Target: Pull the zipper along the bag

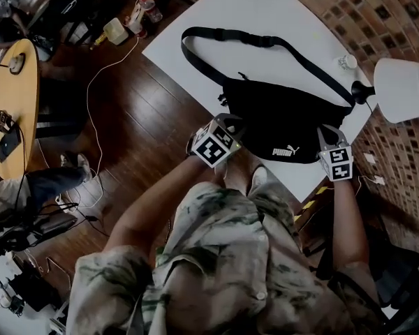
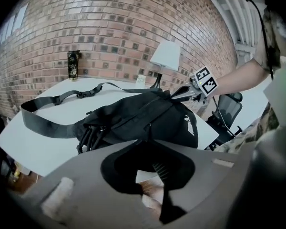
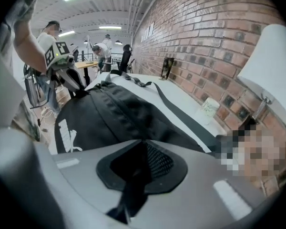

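Note:
A black waist bag (image 1: 279, 117) lies on the white table (image 1: 265, 19), its strap (image 1: 216, 35) looped toward the far left. A zip line (image 2: 133, 109) runs along the bag's top. My left gripper (image 1: 229, 124) sits at the bag's left end, near the table edge. In the left gripper view its jaws (image 2: 155, 173) stand a little apart, showing only table and floor between them. My right gripper (image 1: 328, 135) is at the bag's right end. In the right gripper view it (image 3: 143, 168) is shut on black bag fabric. The left gripper view shows the right gripper's fingers (image 2: 178, 93) pinching that end.
A lamp with a white shade (image 1: 403, 89) stands at the table's right corner by the brick wall. A small white cup (image 1: 347, 62) and a dark can (image 2: 73, 65) stand further back. A round wooden table (image 1: 14, 96) and cables lie left; an office chair (image 2: 229, 109) is right.

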Available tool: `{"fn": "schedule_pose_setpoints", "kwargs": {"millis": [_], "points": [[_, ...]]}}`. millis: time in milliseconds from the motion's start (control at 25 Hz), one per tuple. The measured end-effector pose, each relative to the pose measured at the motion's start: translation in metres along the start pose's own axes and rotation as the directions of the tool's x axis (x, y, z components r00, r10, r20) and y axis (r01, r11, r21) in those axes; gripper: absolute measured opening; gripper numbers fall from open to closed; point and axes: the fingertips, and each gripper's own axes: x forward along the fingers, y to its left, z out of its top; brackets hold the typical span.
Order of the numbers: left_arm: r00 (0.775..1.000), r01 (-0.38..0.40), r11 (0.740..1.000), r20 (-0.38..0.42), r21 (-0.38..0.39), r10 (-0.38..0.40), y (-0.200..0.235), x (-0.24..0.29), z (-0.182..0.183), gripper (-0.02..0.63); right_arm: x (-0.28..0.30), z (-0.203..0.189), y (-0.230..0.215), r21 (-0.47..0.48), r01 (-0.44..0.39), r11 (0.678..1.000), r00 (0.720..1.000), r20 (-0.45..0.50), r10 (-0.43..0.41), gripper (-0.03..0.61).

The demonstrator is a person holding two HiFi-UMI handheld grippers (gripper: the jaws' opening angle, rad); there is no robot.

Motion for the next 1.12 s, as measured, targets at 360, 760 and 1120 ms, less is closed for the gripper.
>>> {"fn": "schedule_pose_setpoints", "kwargs": {"millis": [360,760,1120], "points": [[0.984,-0.155,0.988,0.089,-0.019,0.156,-0.030,-0.076,-0.012,0.064,-0.104,0.027,0.070,0.008,-0.033,0.999,0.971,0.237,0.030,0.064],[0.927,-0.172,0.979,0.318,-0.110,0.199,-0.244,-0.167,-0.016,0.063,-0.259,-0.058,0.174,0.065,-0.106,0.992,0.918,0.390,0.073,0.052],[0.904,-0.082,0.995,0.417,-0.056,0.099,-0.401,-0.243,-0.030,0.058,-0.388,-0.098,0.263,0.020,-0.113,0.993,0.876,0.474,0.090,0.049]]}}
